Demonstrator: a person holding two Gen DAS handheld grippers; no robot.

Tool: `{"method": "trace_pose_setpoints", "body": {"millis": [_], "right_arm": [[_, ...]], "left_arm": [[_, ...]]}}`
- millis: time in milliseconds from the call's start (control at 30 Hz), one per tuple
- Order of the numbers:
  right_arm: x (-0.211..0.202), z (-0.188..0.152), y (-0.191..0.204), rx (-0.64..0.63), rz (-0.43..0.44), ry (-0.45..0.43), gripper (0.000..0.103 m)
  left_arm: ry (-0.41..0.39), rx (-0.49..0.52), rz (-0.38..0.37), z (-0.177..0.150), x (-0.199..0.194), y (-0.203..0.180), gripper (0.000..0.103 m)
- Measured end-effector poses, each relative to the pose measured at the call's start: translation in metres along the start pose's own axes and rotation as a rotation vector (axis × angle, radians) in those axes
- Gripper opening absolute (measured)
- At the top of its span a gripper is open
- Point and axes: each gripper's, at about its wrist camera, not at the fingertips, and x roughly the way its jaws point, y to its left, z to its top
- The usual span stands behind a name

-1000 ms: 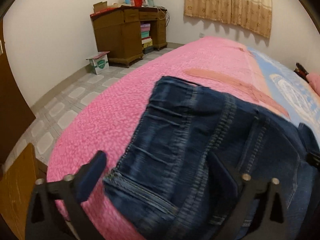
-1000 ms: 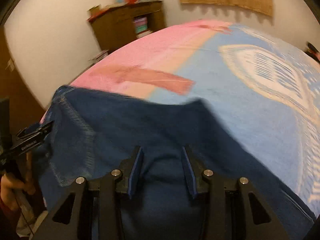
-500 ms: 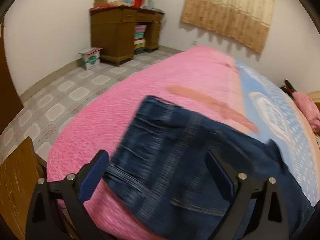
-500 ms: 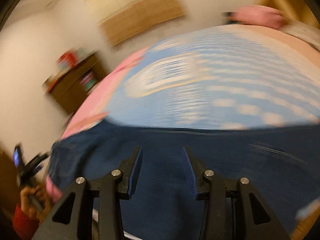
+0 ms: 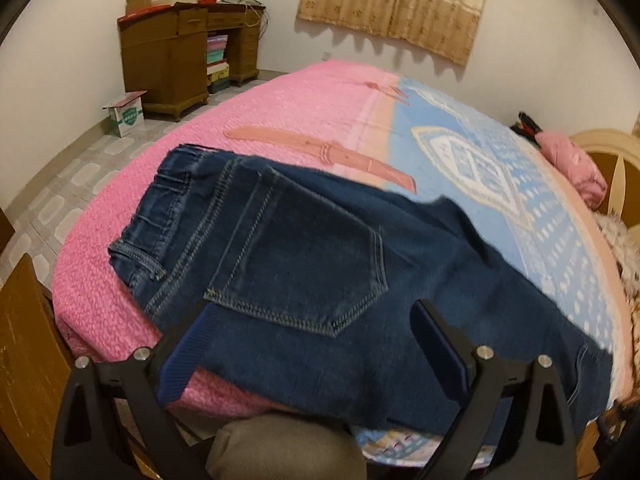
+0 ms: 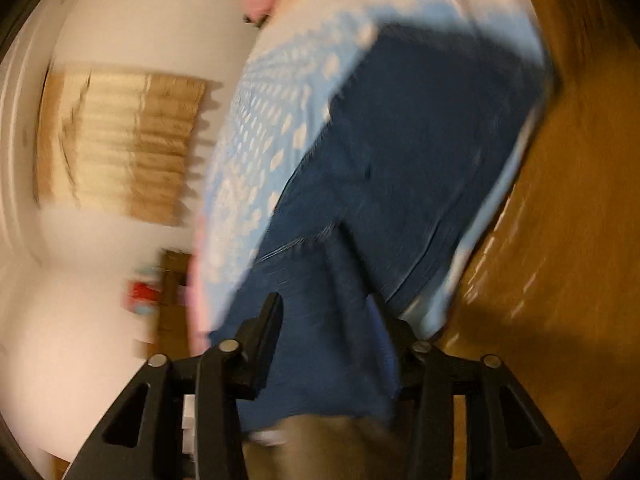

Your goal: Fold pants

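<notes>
Left gripper (image 5: pixel 312 344) is spread wide, nothing pinched; right gripper (image 6: pixel 326 332) has just been opening, dark blue denim jeans (image 5: pixel 320 264) between its jaws, grip unclear through blur. Jeans lie along the bed's (image 5: pixel 280 120) near edge. We'd grab the thick waistband or hems; denim's heavy, floppy, not slippery.

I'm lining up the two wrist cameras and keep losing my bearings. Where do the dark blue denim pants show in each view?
Left wrist: the dark blue denim pants fill the middle, back pocket up, waistband at left, on the pink and blue bedspread.
Right wrist: blurred and rolled sideways; the pants run from bottom centre to upper right.
Shared landmark: the beige curtain, top centre in the left view, at left in the right.
</notes>
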Motion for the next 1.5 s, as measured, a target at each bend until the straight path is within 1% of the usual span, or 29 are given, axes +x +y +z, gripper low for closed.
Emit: {"method": "trace_pose_setpoints", "body": {"millis": [33, 100, 133, 200, 267, 333, 400, 433, 467, 500, 533, 567, 600, 633, 800, 900, 933, 1000, 1033, 1133, 1167, 1200, 1233, 1267, 1300, 1333, 1367, 1400, 1500], "right_arm": [[0.002, -0.002, 0.001, -0.001, -0.006, 0.014, 0.055], [0.004, -0.004, 0.011, -0.081, -0.083, 0.003, 0.056], [0.007, -0.005, 0.015, -0.113, -0.101, -0.001, 0.056], [0.016, -0.006, 0.018, -0.16, -0.12, 0.021, 0.056], [0.025, -0.008, 0.014, -0.195, -0.14, 0.041, 0.056], [0.041, -0.01, 0.012, -0.225, -0.183, 0.067, 0.056], [0.054, -0.016, 0.009, -0.23, -0.191, 0.109, 0.056], [0.06, -0.021, 0.009, -0.232, -0.174, 0.128, 0.056], [0.064, -0.023, 0.013, -0.252, -0.177, 0.133, 0.056], [0.066, -0.026, 0.019, -0.297, -0.201, 0.127, 0.054], [0.069, -0.027, 0.026, -0.352, -0.237, 0.12, 0.041], [0.072, -0.028, 0.033, -0.404, -0.279, 0.115, 0.032], [0.074, -0.028, 0.038, -0.435, -0.297, 0.117, 0.019], [0.074, -0.026, 0.044, -0.45, -0.291, 0.116, 0.014], [0.057, -0.014, 0.083, -0.542, -0.206, 0.058, 0.009], [0.043, -0.012, 0.119, -0.656, -0.182, 0.032, 0.008], [0.041, -0.013, 0.127, -0.706, -0.193, 0.03, 0.008], [0.038, -0.019, 0.145, -0.843, -0.282, 0.014, 0.008], [0.039, -0.016, 0.144, -0.862, -0.323, 0.014, 0.008], [0.046, 0.004, 0.106, -0.743, -0.399, 0.062, 0.009], [0.047, 0.01, 0.088, -0.696, -0.399, 0.083, 0.009], [0.046, 0.014, 0.072, -0.638, -0.375, 0.101, 0.01], [0.04, 0.02, 0.058, -0.567, -0.346, 0.097, 0.011], [0.029, 0.024, 0.048, -0.508, -0.319, 0.066, 0.012], [0.014, 0.028, 0.041, -0.467, -0.289, 0.014, 0.013], [-0.004, 0.035, 0.038, -0.431, -0.248, -0.055, 0.013], [-0.019, 0.042, 0.037, -0.413, -0.243, -0.112, 0.013], [-0.035, 0.052, 0.038, -0.415, -0.274, -0.175, 0.013], [-0.049, 0.074, 0.044, -0.482, -0.372, -0.217, 0.013]], "left_arm": [[0.001, 0.007, 0.006, -0.002, 0.0, -0.001, 0.099], [0.003, 0.015, 0.01, -0.005, 0.001, -0.002, 0.099], [0.008, 0.017, 0.008, -0.006, 0.002, -0.001, 0.099], [0.018, 0.011, 0.008, -0.007, 0.003, 0.003, 0.099], [0.023, -0.002, 0.002, -0.008, 0.003, 0.006, 0.099], [0.02, -0.018, -0.004, -0.007, 0.0, 0.009, 0.099], [0.014, -0.02, -0.004, -0.008, -0.004, 0.011, 0.099], [0.011, -0.017, -0.002, -0.008, -0.007, 0.012, 0.099], [0.009, -0.014, 0.002, -0.008, -0.008, 0.012, 0.099], [0.009, -0.013, 0.003, -0.008, -0.009, 0.011, 0.099], [0.011, -0.012, 0.004, -0.008, -0.009, 0.01, 0.099], [0.016, -0.01, 0.005, -0.009, -0.01, 0.009, 0.099], [0.018, -0.007, 0.006, -0.008, -0.01, 0.008, 0.099], [0.019, -0.003, 0.008, -0.008, -0.01, 0.006, 0.099], [0.008, 0.025, 0.022, -0.004, -0.018, -0.005, 0.099], [-0.001, 0.031, 0.029, -0.001, -0.023, -0.008, 0.099], [-0.005, 0.032, 0.031, -0.001, -0.024, -0.01, 0.099], [-0.008, 0.034, 0.034, 0.0, -0.026, -0.013, 0.099], [-0.01, 0.037, 0.032, 0.0, -0.027, -0.015, 0.099], [-0.007, 0.056, 0.032, -0.002, -0.027, -0.022, 0.099], [-0.006, 0.064, 0.033, -0.003, -0.027, -0.024, 0.099], [-0.006, 0.079, 0.04, -0.003, -0.028, -0.026, 0.099], [-0.008, 0.086, 0.047, -0.003, -0.028, -0.028, 0.099], [-0.012, 0.09, 0.054, -0.003, -0.028, -0.029, 0.099], [-0.012, 0.087, 0.056, -0.002, -0.028, -0.029, 0.099], [-0.008, 0.08, 0.052, -0.001, -0.027, -0.03, 0.099], [-0.004, 0.071, 0.045, -0.001, -0.026, -0.03, 0.099], [0.001, 0.064, 0.035, 0.0, -0.025, -0.031, 0.099], [0.014, 0.059, 0.015, -0.001, -0.02, -0.04, 0.099]]}}
